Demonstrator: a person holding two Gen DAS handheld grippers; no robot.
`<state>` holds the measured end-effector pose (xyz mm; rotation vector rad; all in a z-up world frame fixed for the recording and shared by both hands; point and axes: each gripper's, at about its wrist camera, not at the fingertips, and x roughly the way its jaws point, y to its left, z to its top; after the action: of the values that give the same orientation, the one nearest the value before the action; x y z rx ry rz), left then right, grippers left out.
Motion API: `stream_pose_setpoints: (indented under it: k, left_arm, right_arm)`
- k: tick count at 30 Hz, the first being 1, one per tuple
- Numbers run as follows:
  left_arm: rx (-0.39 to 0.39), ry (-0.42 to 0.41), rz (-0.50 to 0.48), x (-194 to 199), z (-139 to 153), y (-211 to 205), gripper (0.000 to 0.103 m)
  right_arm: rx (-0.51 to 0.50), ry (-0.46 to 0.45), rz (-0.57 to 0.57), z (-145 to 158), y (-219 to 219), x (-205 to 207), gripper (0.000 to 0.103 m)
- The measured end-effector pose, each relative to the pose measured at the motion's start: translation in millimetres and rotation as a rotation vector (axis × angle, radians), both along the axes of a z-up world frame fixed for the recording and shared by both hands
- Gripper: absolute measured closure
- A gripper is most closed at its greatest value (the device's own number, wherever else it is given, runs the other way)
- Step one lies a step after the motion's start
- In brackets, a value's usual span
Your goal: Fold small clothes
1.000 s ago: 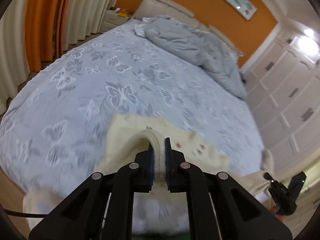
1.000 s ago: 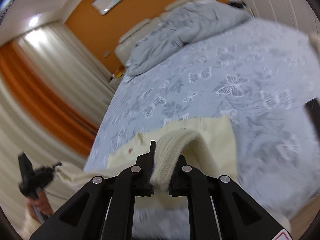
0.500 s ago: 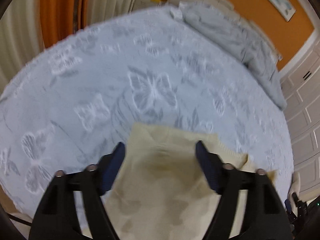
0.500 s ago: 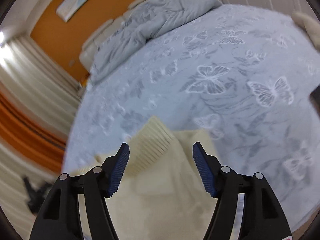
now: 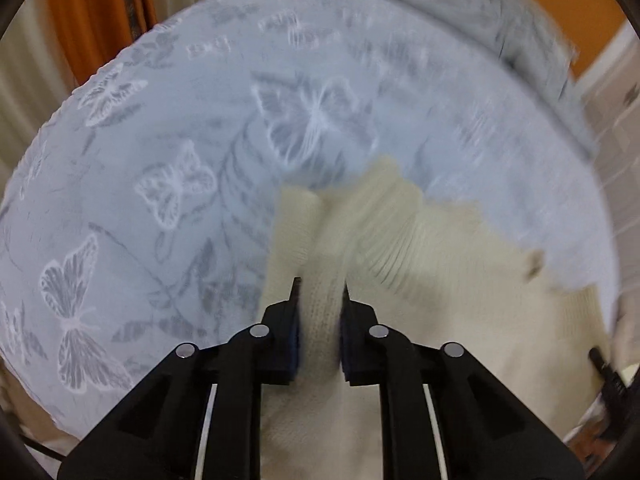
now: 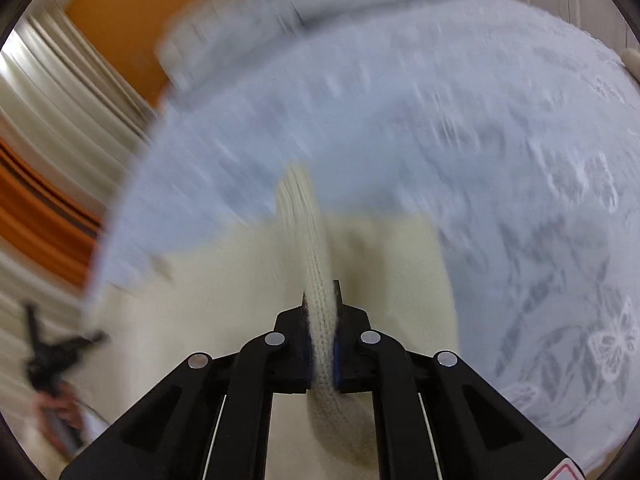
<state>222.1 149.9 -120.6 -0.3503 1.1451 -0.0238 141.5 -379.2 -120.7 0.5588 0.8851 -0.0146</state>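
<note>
Left wrist view: the left gripper (image 5: 320,300) is clamped on a ribbed fold of the cream knit sweater (image 5: 420,264). The fold rises between the two black fingers (image 5: 286,320). The rest of the sweater lies spread on the butterfly-patterned bedspread (image 5: 168,184), extending toward the right edge of the frame. A grey duvet (image 5: 480,24) lies bunched at the far end of the bed. Orange curtains (image 5: 96,20) hang at the upper left.

Right wrist view: the right gripper (image 6: 321,304) is clamped on a ribbed edge of the cream knit sweater (image 6: 224,280), which stands upright as a narrow band between the fingers (image 6: 292,336). The garment body lies flat on the bedspread (image 6: 500,140) to the left. The left gripper (image 6: 52,356) is visible, blurred, at the lower left.
</note>
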Motion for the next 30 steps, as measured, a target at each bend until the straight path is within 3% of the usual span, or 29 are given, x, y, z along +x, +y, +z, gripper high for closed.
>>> stream_pose_setpoints:
  k: [1,3,7,8,10,14,16,17,19,21,23,24,25,28,30]
  left_arm:
    - [-0.022,-0.023,0.014,-4.4,8.9,5.8,0.092]
    - [-0.004,-0.010,0.012,-4.5,6.2,8.6,0.092]
    - [0.073,0.122,-0.026,10.9,-42.7,-0.9,0.091]
    - [0.090,0.109,-0.030,10.7,-44.8,-4.1,0.090]
    - [0.153,0.084,-0.054,9.6,-37.7,-15.0,0.089]
    - [0.174,0.007,-0.082,7.7,-11.1,-20.8,0.085]
    - [0.189,-0.037,-0.098,10.3,-1.1,-26.6,0.073]
    - [0.192,-0.046,-0.106,15.4,0.8,-30.0,0.067]
    - [0.193,-0.044,-0.105,26.8,-2.4,-31.8,0.041]
    - [0.202,-0.028,-0.085,36.7,-10.4,-31.4,0.036]
    - [0.189,0.005,-0.093,43.0,-21.0,-31.8,0.062]
    - [0.186,0.041,-0.116,48.5,-27.8,-33.3,0.088]
    - [0.190,0.057,-0.116,50.9,-28.1,-33.0,0.093]
    - [0.164,0.001,-0.059,49.4,-13.3,-21.9,0.093]
    - [0.168,0.017,-0.022,54.3,-21.5,-14.4,0.093]
  right_arm:
    - [0.025,-0.052,-0.029,14.6,-7.3,-12.3,0.097]
    - [0.019,-0.054,-0.063,12.8,-15.3,-22.6,0.097]
    - [-0.033,0.234,-0.062,-66.8,-20.7,-6.5,0.096]
    - [-0.062,0.235,-0.055,-72.0,-17.2,-5.8,0.096]
    - [-0.073,0.219,-0.060,-61.7,-13.6,-5.4,0.092]
    - [-0.135,0.143,-0.036,-27.1,-5.1,-1.4,0.076]
    - [-0.155,0.121,-0.014,-18.0,-1.3,8.6,0.045]
    - [-0.171,0.127,-0.012,-17.2,-0.4,19.4,0.042]
    - [-0.186,0.167,-0.009,-22.6,-1.5,41.4,0.040]
    - [-0.198,0.217,-0.022,-36.9,-3.8,58.5,0.041]
    - [-0.149,0.253,0.008,-50.4,-0.8,67.4,0.081]
    - [-0.113,0.259,0.037,-51.5,1.5,70.2,0.094]
    - [-0.120,0.239,0.035,-45.1,3.1,68.6,0.094]
    - [-0.087,0.081,-0.007,-9.5,-4.3,54.0,0.095]
    - [-0.099,0.071,-0.062,-13.8,-18.4,50.0,0.096]
